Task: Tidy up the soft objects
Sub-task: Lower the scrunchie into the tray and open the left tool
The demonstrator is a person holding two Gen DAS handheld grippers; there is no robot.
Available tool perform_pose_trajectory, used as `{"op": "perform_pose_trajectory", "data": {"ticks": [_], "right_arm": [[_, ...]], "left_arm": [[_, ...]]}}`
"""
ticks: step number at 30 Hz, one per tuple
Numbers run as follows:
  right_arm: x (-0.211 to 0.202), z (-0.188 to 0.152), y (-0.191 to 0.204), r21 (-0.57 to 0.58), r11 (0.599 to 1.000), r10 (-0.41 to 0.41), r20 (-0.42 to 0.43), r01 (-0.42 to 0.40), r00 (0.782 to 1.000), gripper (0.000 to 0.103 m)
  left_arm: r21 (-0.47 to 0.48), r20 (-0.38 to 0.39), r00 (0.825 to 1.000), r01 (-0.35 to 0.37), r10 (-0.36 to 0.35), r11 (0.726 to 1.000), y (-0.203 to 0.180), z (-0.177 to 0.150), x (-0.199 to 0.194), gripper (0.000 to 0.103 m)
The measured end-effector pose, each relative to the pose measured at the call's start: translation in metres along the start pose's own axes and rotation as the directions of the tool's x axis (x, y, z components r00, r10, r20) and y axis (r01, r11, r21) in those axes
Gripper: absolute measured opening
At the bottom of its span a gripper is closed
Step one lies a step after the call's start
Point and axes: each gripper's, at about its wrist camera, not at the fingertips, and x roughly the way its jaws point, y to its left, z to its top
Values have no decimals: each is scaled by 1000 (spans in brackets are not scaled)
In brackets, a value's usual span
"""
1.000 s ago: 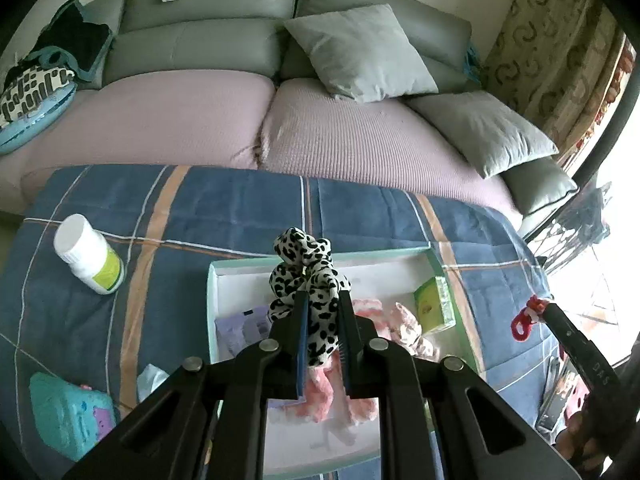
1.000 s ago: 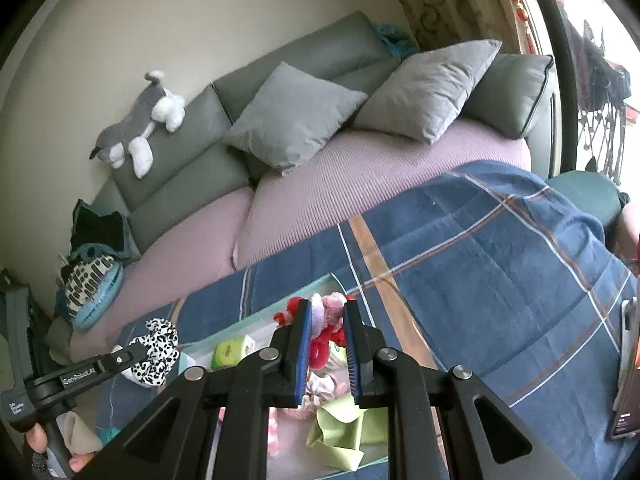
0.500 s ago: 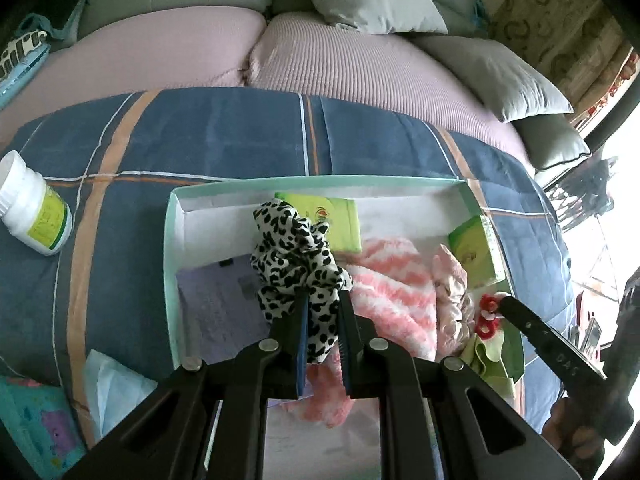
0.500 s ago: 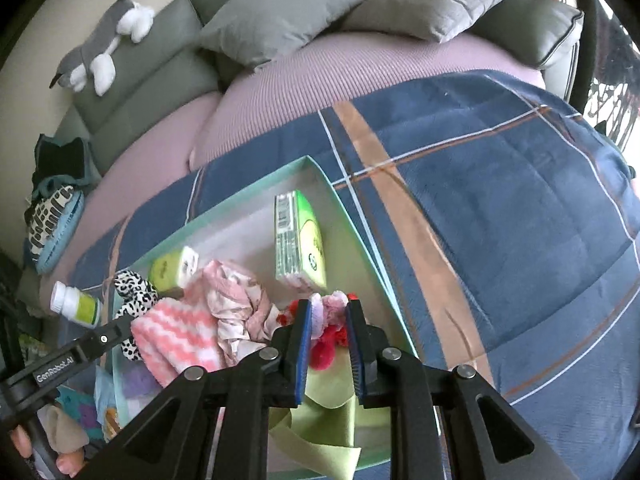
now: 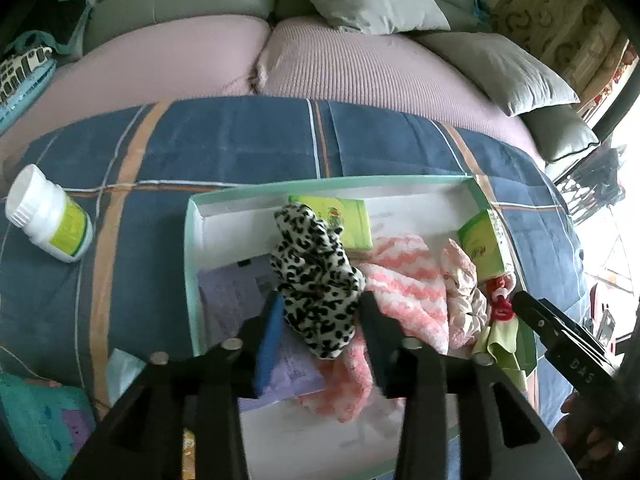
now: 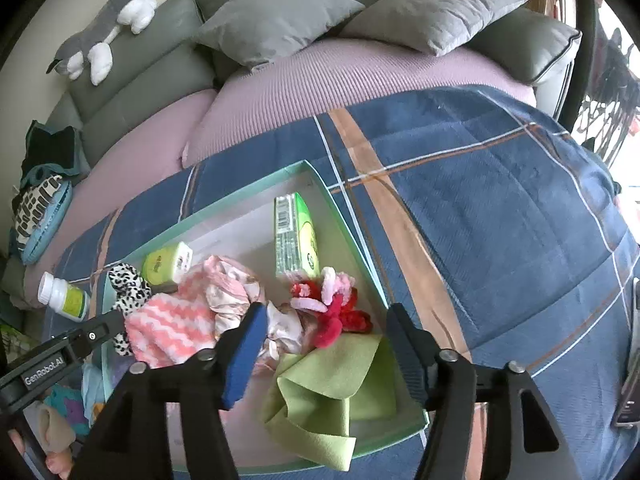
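Note:
A mint-rimmed white box [image 5: 320, 184] lies on a blue plaid blanket [image 5: 240, 140]. My left gripper [image 5: 320, 312] hangs over the box's left half with its jaws opening. A leopard-print scrunchie [image 5: 316, 276] sits loosely between them on a pink-and-white knitted piece [image 5: 404, 280]. Over the box's right half my right gripper [image 6: 326, 320] is opening wide. A red-and-pink scrunchie [image 6: 332, 304] lies free on the box floor just ahead of its fingers, beside a green cloth [image 6: 332, 380] and a pale pink cloth [image 6: 228, 284].
Two green cartons [image 6: 296, 236] [image 6: 164, 264] stand in the box. A white bottle [image 5: 48, 220] and a teal case [image 5: 36, 420] lie on the blanket to the left. A phone [image 6: 632, 360] is at the right edge. Behind are a sofa with grey cushions [image 6: 276, 12] and a plush dog [image 6: 104, 36].
Both grippers came down into the box and their jaws spread. The leopard scrunchie and the red-and-pink scrunchie, pinched before, now rest in the box.

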Motion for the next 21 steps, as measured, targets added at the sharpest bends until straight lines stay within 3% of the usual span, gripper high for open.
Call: {"op": "perform_pose_trajectory", "data": {"ticks": [2,8,11,13,15,21], "right_arm": [[-3,1,-1,7,1000,1,9,-1,1000,75],[-9,4,-7,25,1000,-4,32,3,999,88],[-13,5,-10,34,999,-11,49,9,999,103],[-15,6,-10,34,999,-20,61,18,998,103],[-16,6,-10,30,999,-29,66,28,997,103],[-19,6,-8,23,999,-38,74,36,997,103]], "left_arm": [[-5,16,1000,-7,7,1000,1,1,-4,60],[-7,62,998,-20,21,1000,4,2,-14,78],[-15,85,996,-21,22,1000,6,3,-17,80],[-26,95,995,-14,16,1000,8,3,-18,83],[-34,101,995,-14,17,999,9,3,-17,92],[-42,108,993,-38,42,998,12,2,-14,93]]}}
